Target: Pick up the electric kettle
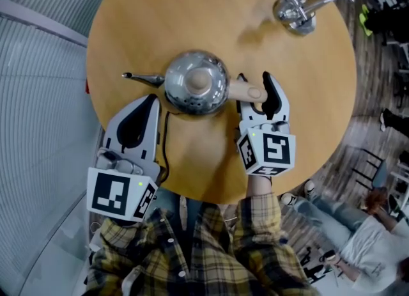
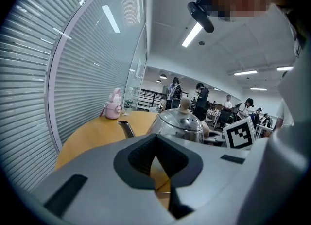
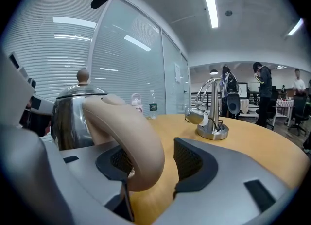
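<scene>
The right gripper is open, its jaws apart around the beige handle of the electric kettle; the handle lies against one pad while the other pad stands clear of it. The kettle's steel body stands on the round wooden surface just beyond that gripper. The left gripper has its jaws together on nothing, their tips just short of the kettle's near side. Farther off past the right gripper stands a chrome stand.

Steel electric kettle at the centre of a round wooden tabletop. The right tool straddles its tan handle; the left tool is just beside the kettle.
</scene>
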Demonstrator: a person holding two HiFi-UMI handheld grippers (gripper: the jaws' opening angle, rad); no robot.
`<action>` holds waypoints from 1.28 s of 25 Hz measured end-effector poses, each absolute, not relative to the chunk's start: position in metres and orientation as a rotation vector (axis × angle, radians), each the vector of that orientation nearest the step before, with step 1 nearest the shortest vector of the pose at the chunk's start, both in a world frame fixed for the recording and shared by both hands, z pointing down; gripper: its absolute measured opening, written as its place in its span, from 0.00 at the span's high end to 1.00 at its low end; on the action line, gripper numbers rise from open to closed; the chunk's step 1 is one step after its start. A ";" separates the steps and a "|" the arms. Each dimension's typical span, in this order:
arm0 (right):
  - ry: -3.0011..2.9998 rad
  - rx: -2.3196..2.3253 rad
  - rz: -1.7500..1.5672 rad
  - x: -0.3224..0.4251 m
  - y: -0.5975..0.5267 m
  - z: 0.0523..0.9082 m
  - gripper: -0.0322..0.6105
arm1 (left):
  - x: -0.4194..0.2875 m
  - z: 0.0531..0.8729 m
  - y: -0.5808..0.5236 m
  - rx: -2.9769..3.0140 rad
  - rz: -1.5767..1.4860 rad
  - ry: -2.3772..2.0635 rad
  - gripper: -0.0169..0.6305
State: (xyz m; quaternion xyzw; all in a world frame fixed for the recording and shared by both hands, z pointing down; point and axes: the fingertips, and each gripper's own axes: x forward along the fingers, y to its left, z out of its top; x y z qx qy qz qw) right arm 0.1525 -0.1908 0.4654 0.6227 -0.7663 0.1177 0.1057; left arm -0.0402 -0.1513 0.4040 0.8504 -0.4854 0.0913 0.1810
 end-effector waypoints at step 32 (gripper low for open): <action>-2.205 2.067 0.292 0.154 -0.201 0.453 0.81 | -0.050 0.399 -0.153 2.362 0.218 -1.446 0.97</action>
